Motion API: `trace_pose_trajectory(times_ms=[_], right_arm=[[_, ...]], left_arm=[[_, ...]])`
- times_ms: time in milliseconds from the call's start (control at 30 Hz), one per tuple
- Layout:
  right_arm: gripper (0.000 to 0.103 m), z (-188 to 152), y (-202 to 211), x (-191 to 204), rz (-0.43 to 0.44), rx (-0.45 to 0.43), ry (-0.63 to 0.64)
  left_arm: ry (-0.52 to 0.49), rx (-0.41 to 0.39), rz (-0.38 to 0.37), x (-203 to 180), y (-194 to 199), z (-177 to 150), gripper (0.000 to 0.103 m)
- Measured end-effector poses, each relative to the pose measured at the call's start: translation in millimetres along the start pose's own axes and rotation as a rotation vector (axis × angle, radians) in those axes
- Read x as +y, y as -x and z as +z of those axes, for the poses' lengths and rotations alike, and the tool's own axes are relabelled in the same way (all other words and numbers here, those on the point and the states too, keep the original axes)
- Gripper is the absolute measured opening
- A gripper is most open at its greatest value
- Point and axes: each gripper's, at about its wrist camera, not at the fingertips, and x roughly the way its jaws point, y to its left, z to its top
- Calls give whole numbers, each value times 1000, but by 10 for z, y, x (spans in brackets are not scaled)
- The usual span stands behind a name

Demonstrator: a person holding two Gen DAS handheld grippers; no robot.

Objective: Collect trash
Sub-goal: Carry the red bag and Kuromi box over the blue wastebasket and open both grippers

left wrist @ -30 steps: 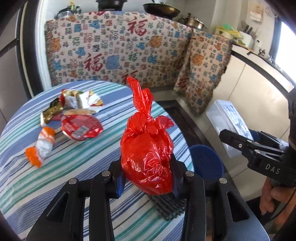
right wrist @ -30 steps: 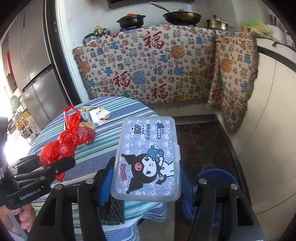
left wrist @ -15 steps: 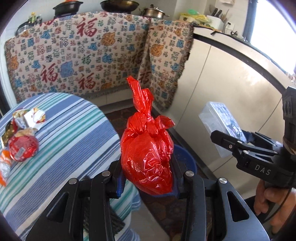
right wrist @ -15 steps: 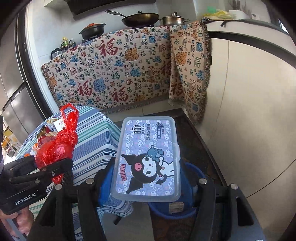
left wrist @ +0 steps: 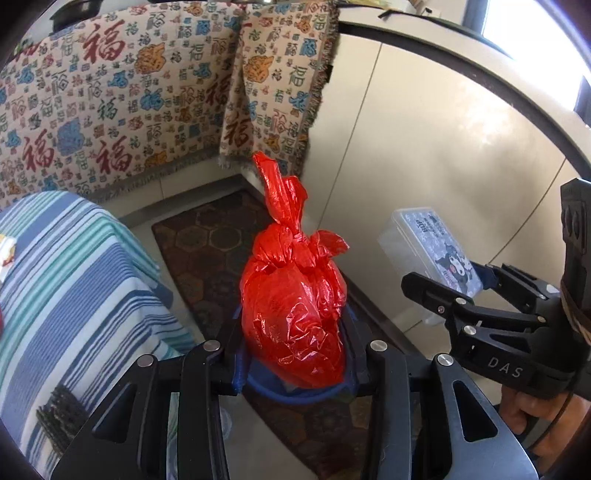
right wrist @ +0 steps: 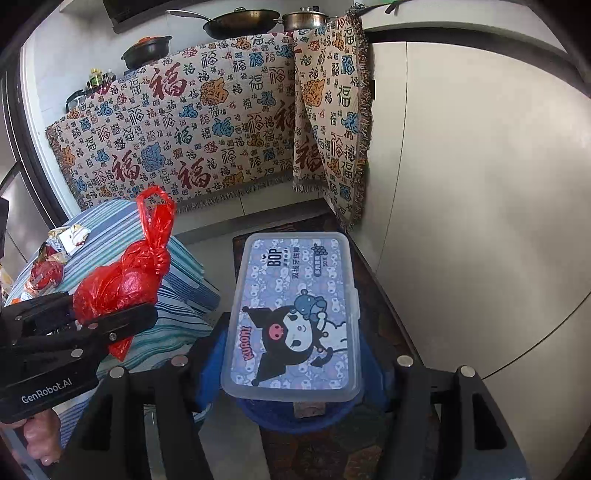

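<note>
A knotted red plastic bag [left wrist: 293, 310] stands upright between the pads of my left gripper [left wrist: 295, 354], which is shut on it. It hangs above a blue bin [left wrist: 306, 395] on the floor. My right gripper [right wrist: 291, 354] is shut on a clear plastic box with a cartoon lid [right wrist: 295, 314], held flat over the same blue bin [right wrist: 291, 417]. In the right wrist view the red bag [right wrist: 122, 280] and the left gripper [right wrist: 110, 317] show at the left. The box [left wrist: 432, 247] and the right gripper [left wrist: 454, 291] appear at the right of the left wrist view.
A round table with a striped cloth [left wrist: 66, 295] stands left, with several wrappers [right wrist: 55, 258] on it. A patterned blanket [right wrist: 207, 129] covers the counter behind, with pans [right wrist: 240, 18] on top. White cabinet fronts [right wrist: 480, 184] run along the right. A dark mat [left wrist: 207, 240] lies under the bin.
Both grippers swung right, off the table and out over the floor, lowering slightly. The red bag and the box now hang over the blue bin; both grips unchanged.
</note>
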Motion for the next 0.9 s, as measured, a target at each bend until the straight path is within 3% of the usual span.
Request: trace_pose_trajectory(times_ms=[500,567,633,733,900], right_arm=[[64,-73,-507,-303,-9,98,-21],[65,-99,-566,-311,-1,105,-17],[65,-112,-631,-305,6,110,-5],[73,-89,-695,-310,-19,110,-8],[74,-66,-646,-381,-26,82,-25]], left_arm=[[-39,66,-36,-70,-556,-4,42],[-47,71,-37,-80,-609,2,46],[-49,65,-36,-83,-649,9,63],[-32,47,-37,-25,-684,35,80],[-6,47,-46,47,-709,82,81]])
